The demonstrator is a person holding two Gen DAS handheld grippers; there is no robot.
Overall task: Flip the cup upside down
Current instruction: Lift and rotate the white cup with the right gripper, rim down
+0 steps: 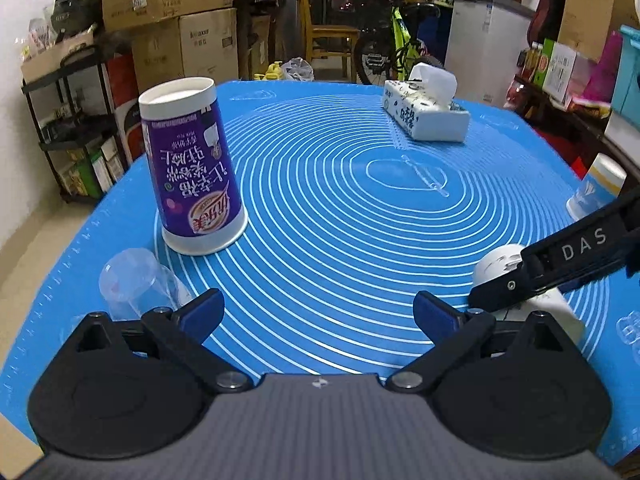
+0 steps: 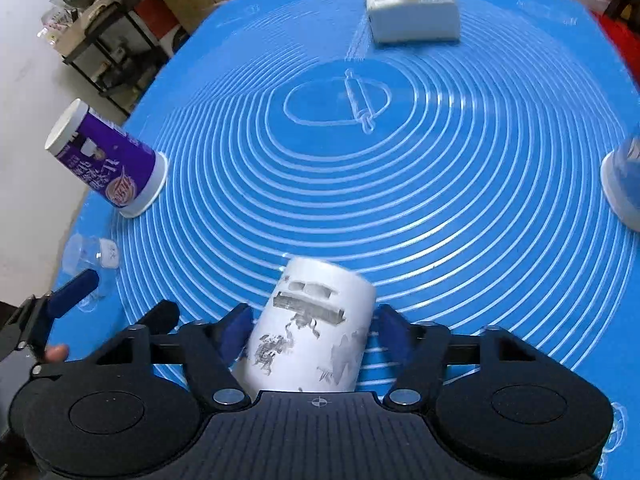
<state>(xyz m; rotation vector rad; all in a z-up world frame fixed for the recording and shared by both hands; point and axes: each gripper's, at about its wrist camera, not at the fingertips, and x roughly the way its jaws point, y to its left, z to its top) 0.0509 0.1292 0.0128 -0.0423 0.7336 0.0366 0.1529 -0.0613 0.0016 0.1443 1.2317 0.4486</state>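
The right gripper (image 2: 310, 334) has its blue pads around the white printed paper cup (image 2: 312, 328) at the near edge of the blue silicone mat (image 2: 440, 184), contact unclear. Left gripper (image 1: 316, 312) hangs wide and empty. Best to grip mid-body, gently, then rotate slowly.

The left wrist camera sits low behind its hand-held gripper (image 1: 316, 312), close above the near edge of the tabletop (image 1: 340, 240), facing level across it toward the far edge and the cluttered room beyond. The right wrist camera rides higher and tilts steeply down over its hand-held gripper (image 2: 310, 334), close to the white cup (image 2: 312, 328). Both views share the purple cup (image 1: 192, 168) (image 2: 108, 164), the tissue box (image 1: 424, 112) (image 2: 412, 12) and the ringed blue mat.
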